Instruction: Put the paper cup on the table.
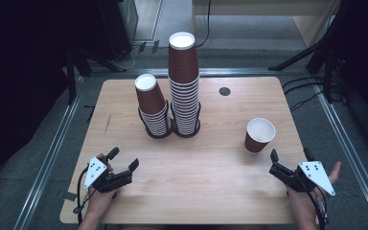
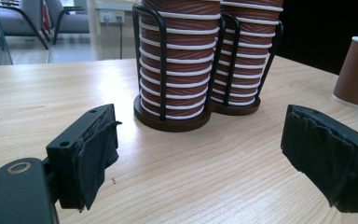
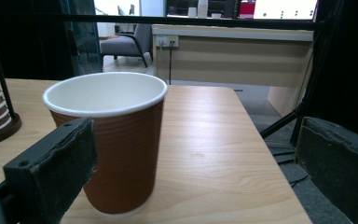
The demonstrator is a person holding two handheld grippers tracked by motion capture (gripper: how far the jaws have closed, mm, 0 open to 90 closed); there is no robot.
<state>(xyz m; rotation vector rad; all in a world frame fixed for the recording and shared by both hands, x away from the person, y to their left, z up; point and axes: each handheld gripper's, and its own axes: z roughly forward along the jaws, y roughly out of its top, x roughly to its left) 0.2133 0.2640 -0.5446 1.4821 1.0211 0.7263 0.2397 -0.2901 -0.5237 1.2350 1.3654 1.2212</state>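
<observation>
Right gripper (image 1: 290,158) is hovering low near the table's (image 1: 211,172) right front edge, jaws standing wide with nothing between the pads, and the single brown paper cup (image 1: 259,134) is standing upright, mouth up, just ahead of its left jaw. Left gripper (image 1: 123,160) is resting at the left front, jaws likewise parted and empty, facing the two stacks of upturned cups (image 1: 184,86) sitting in their black wire holders (image 1: 172,125) mid-table, well apart from it.
</observation>
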